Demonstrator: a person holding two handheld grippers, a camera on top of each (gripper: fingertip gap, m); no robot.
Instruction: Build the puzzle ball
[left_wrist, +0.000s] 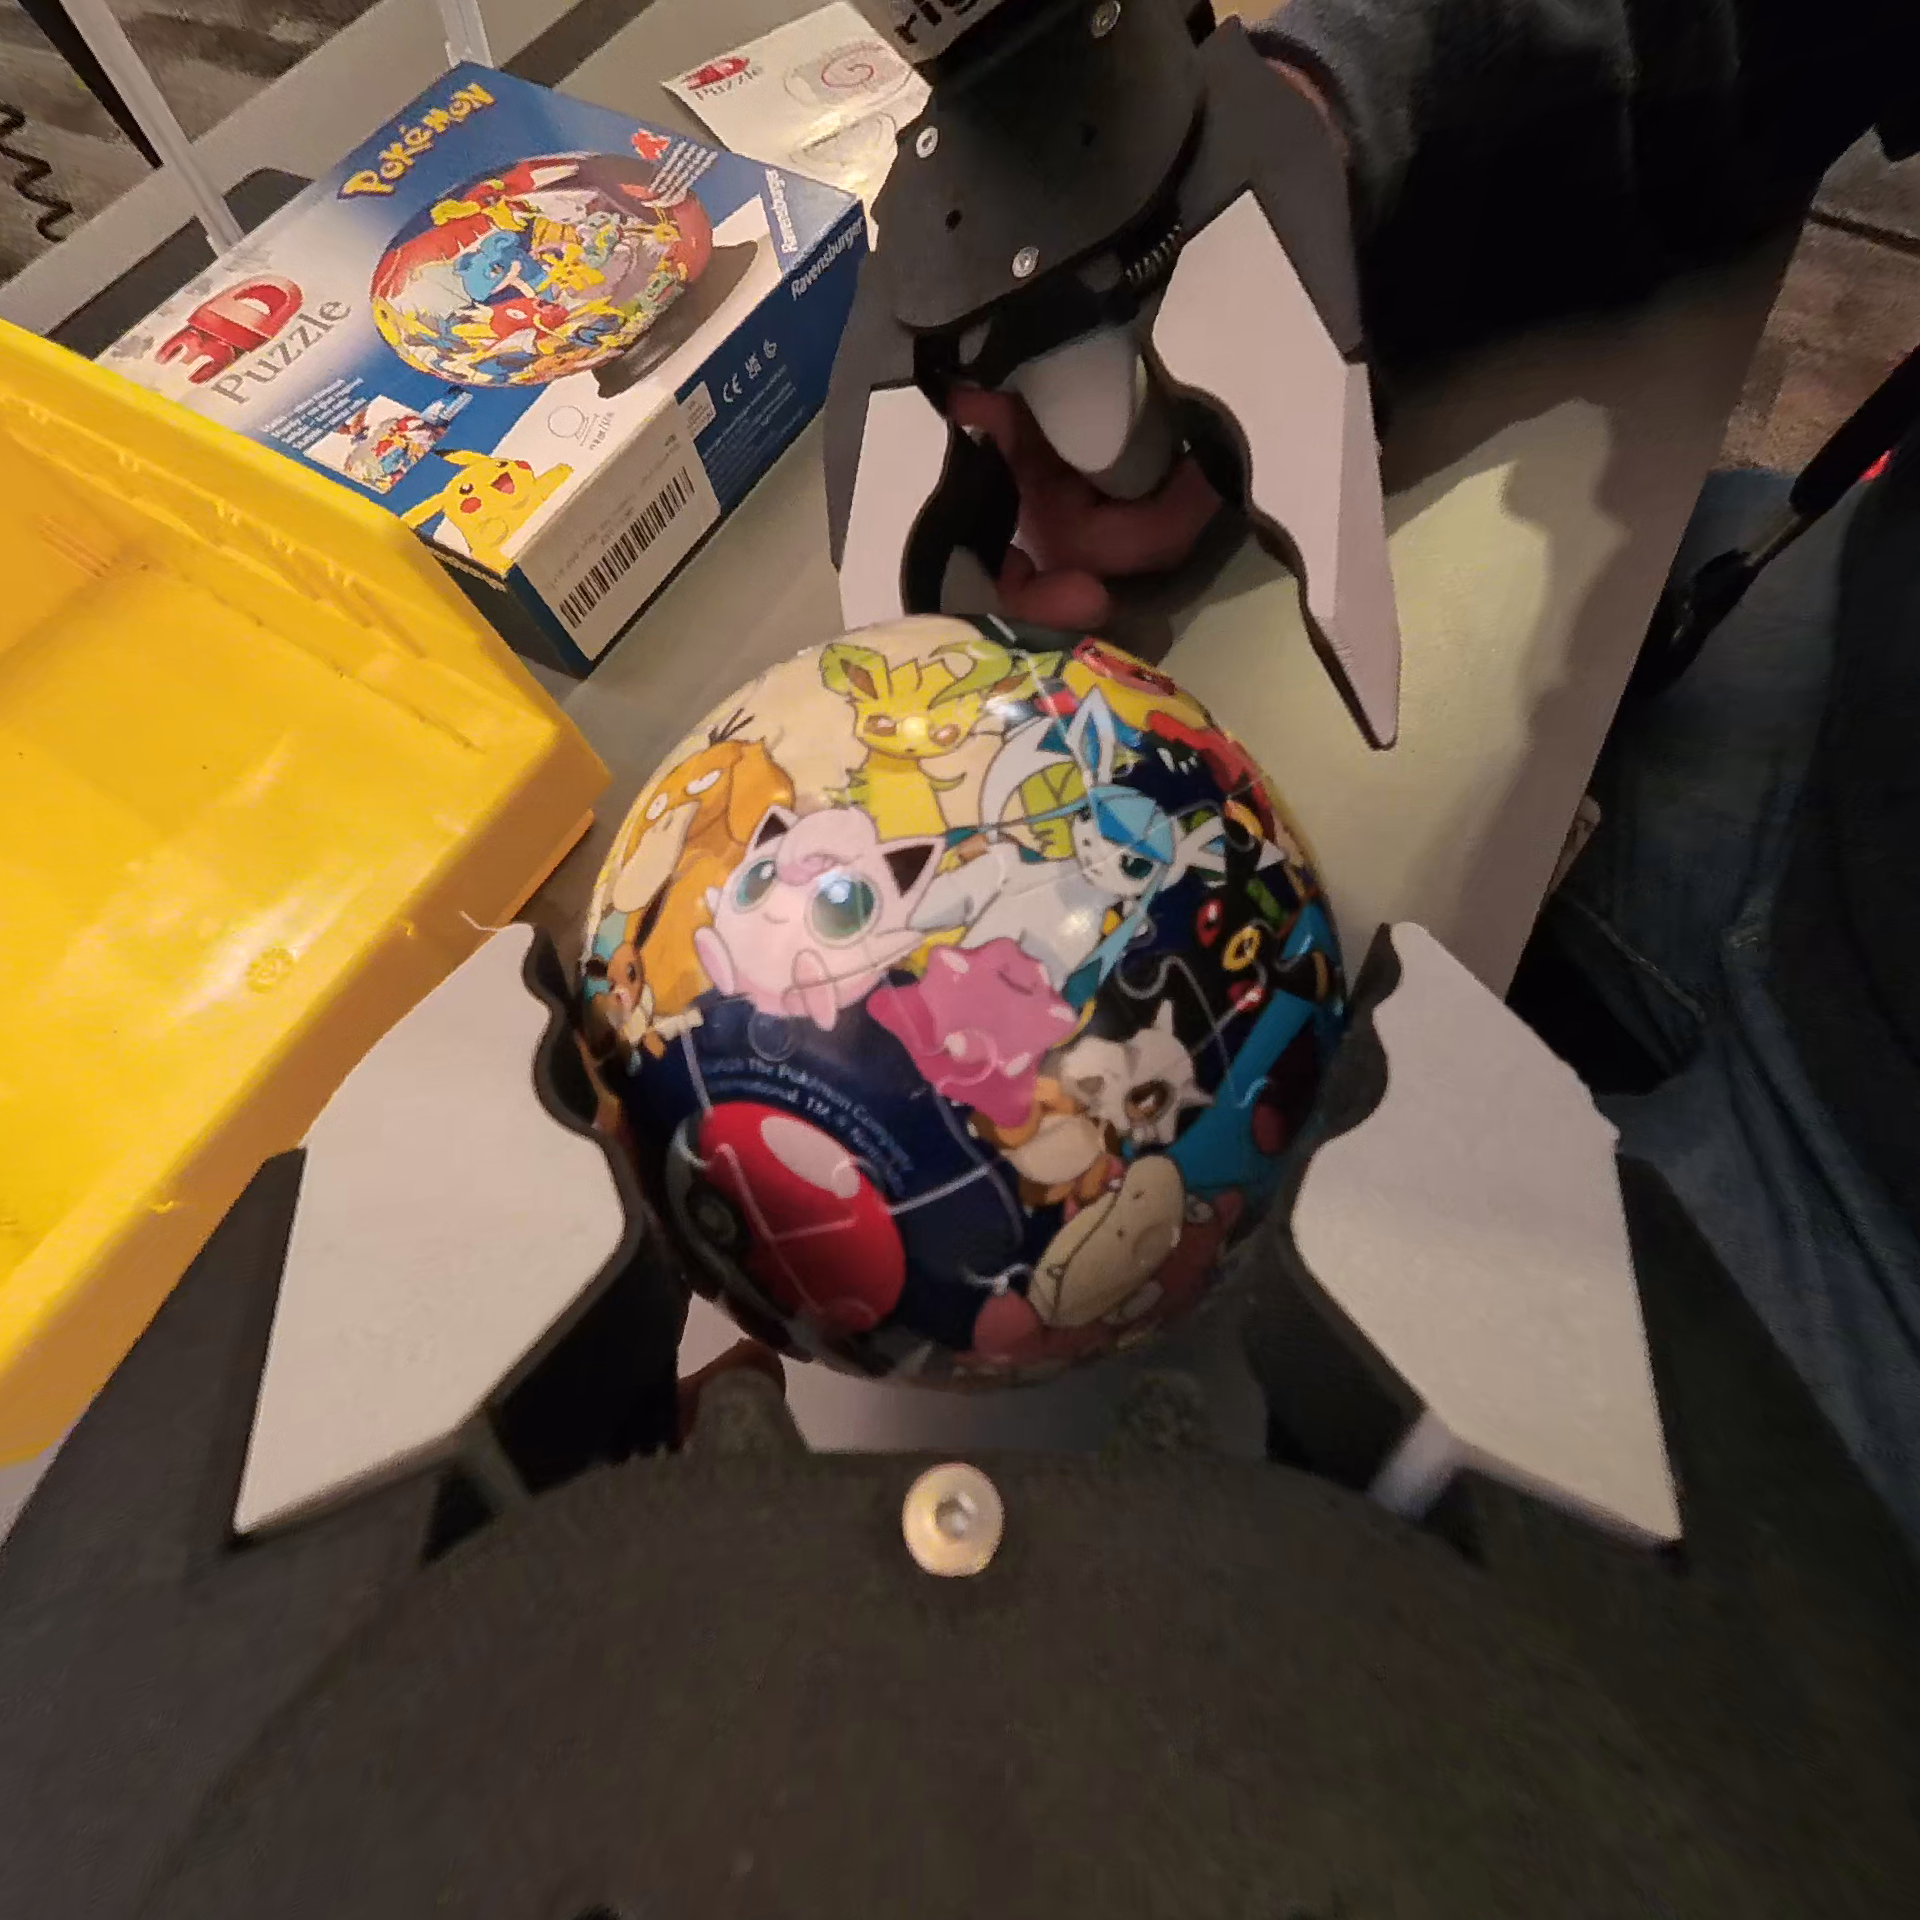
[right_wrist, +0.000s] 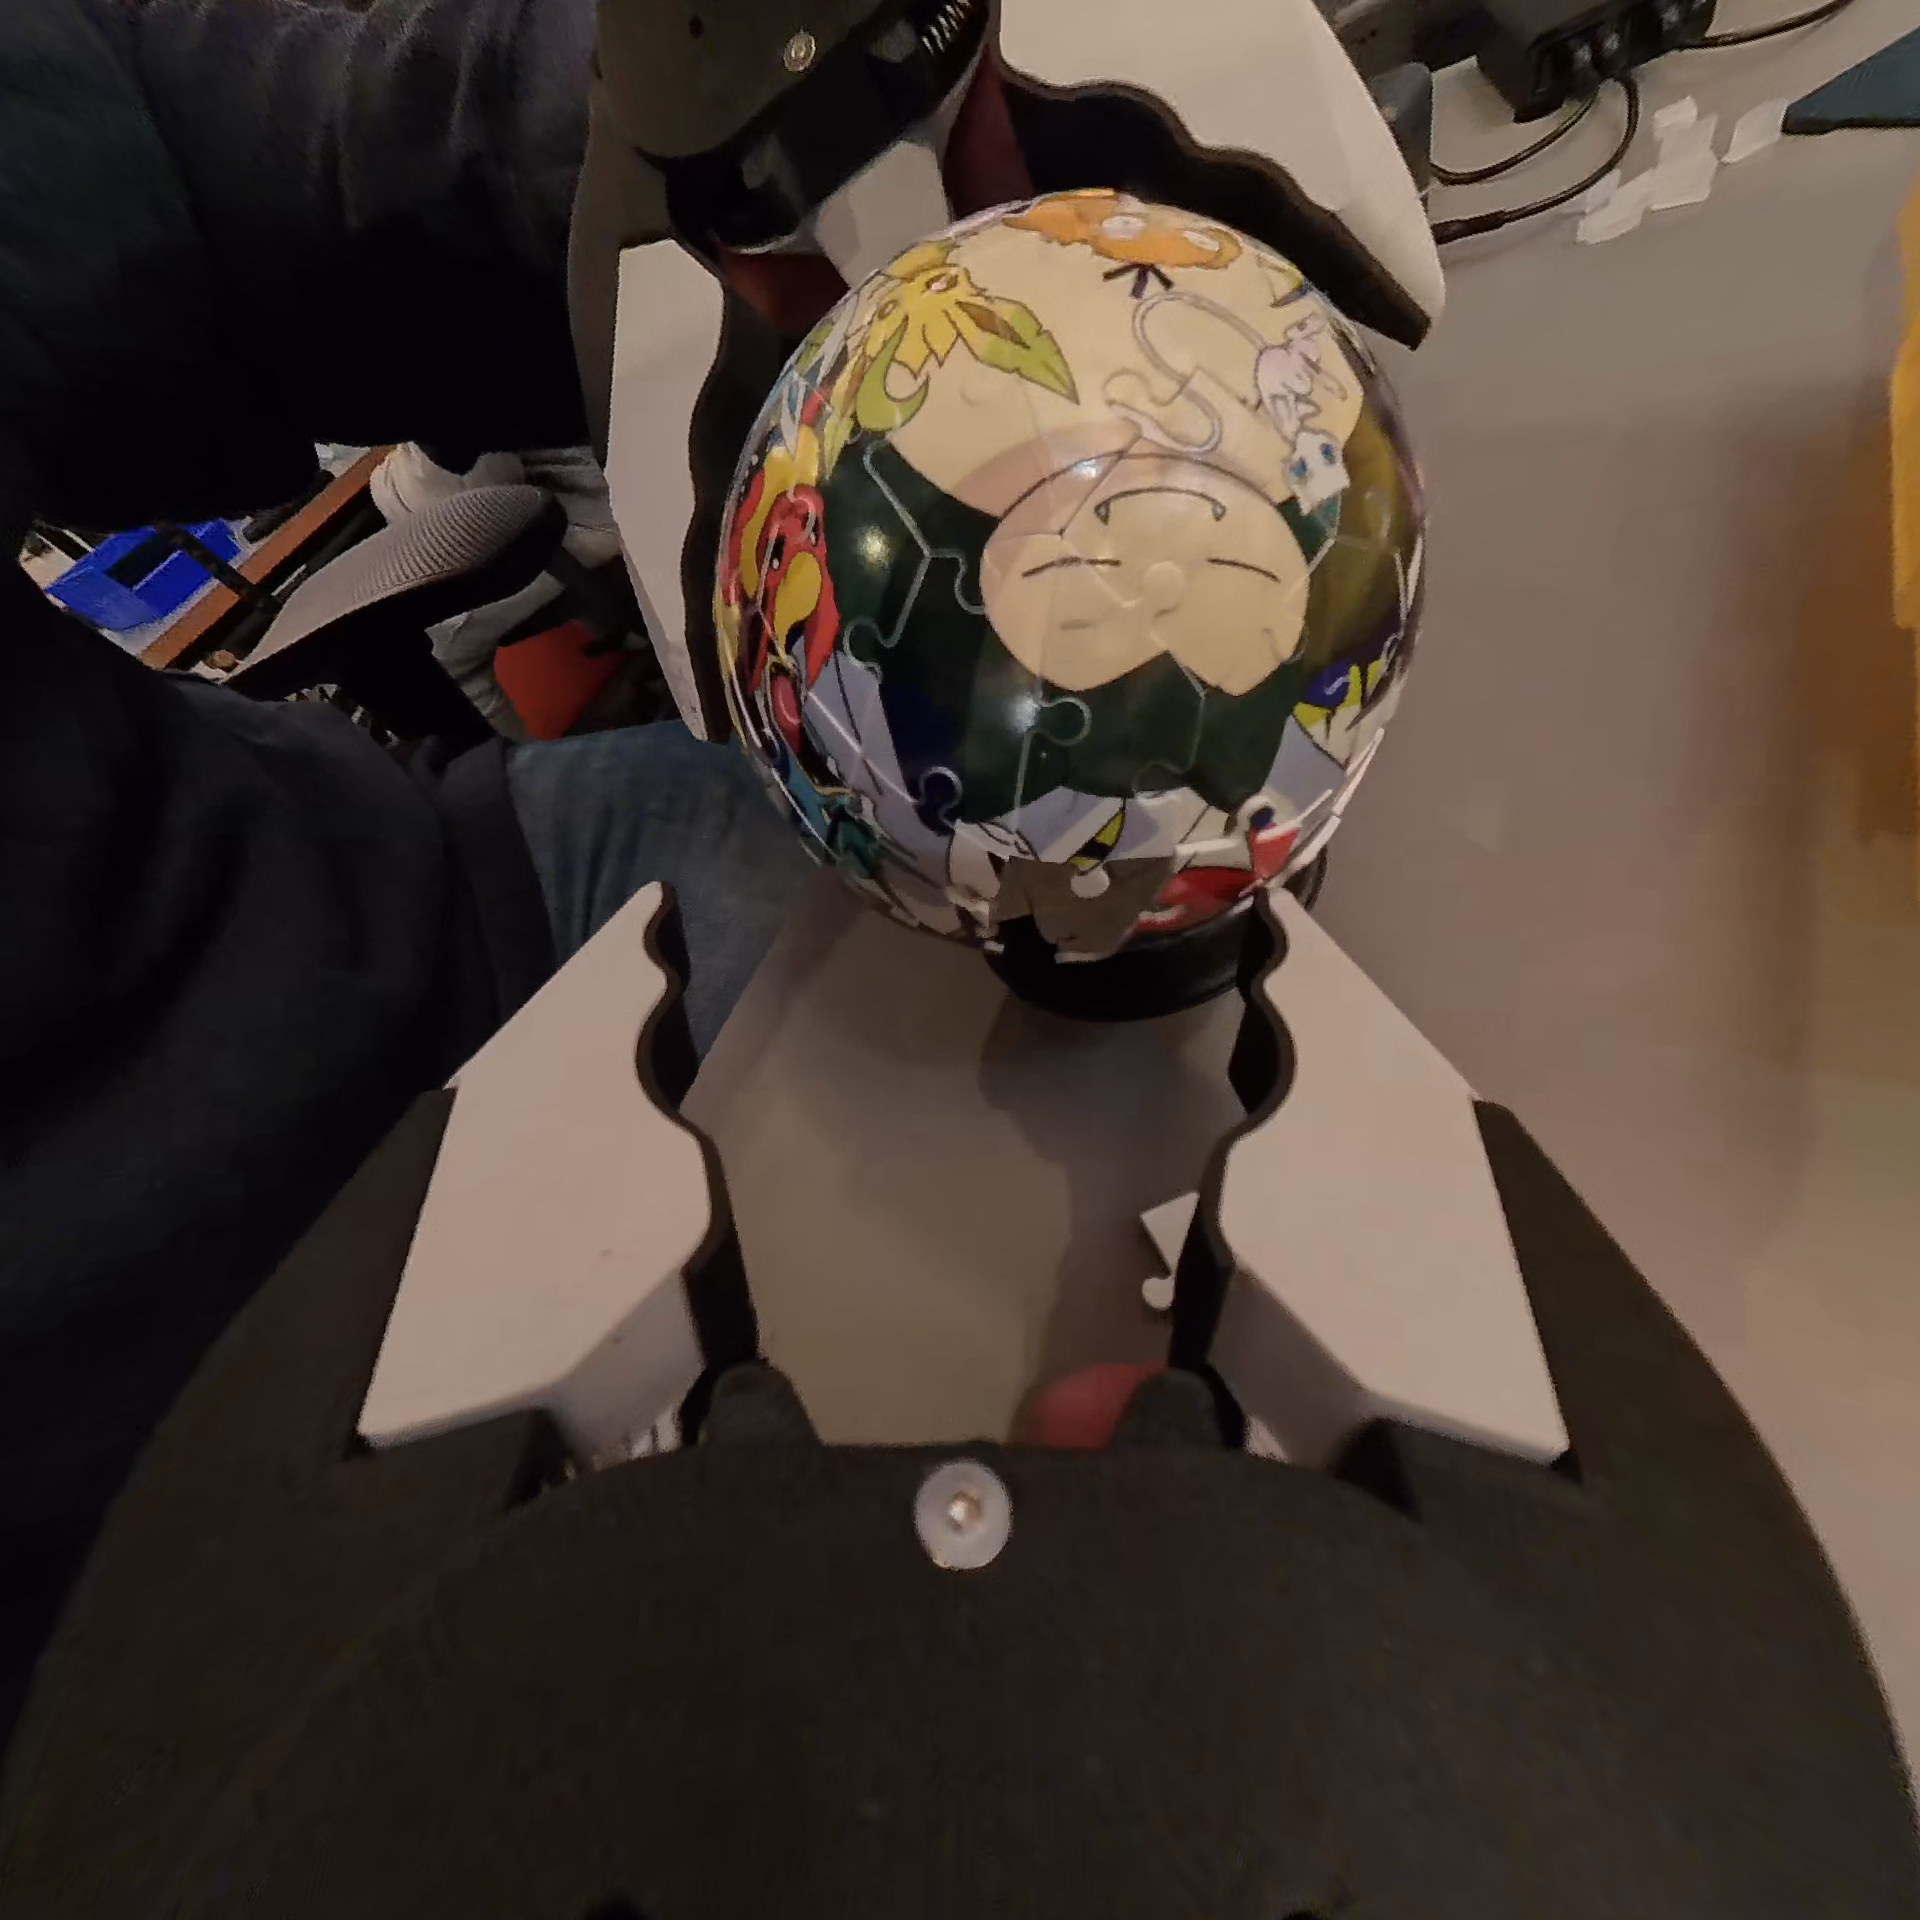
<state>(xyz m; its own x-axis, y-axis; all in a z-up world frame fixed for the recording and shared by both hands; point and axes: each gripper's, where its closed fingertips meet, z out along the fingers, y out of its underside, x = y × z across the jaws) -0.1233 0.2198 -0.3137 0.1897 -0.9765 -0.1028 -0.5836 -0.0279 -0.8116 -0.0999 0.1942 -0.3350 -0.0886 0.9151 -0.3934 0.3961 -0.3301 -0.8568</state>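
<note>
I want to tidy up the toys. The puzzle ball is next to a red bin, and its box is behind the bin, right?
Almost. The bin is yellow, not red. The left wrist view shows it right beside the puzzle ball, with the box behind it on the table.

Puzzle box (left_wrist: 499, 343) is showing printed logos, small print and a barcode; paper sheet (left_wrist: 800, 94) is carrying a logo; ball (left_wrist: 966, 997) is bearing fine print.
</note>
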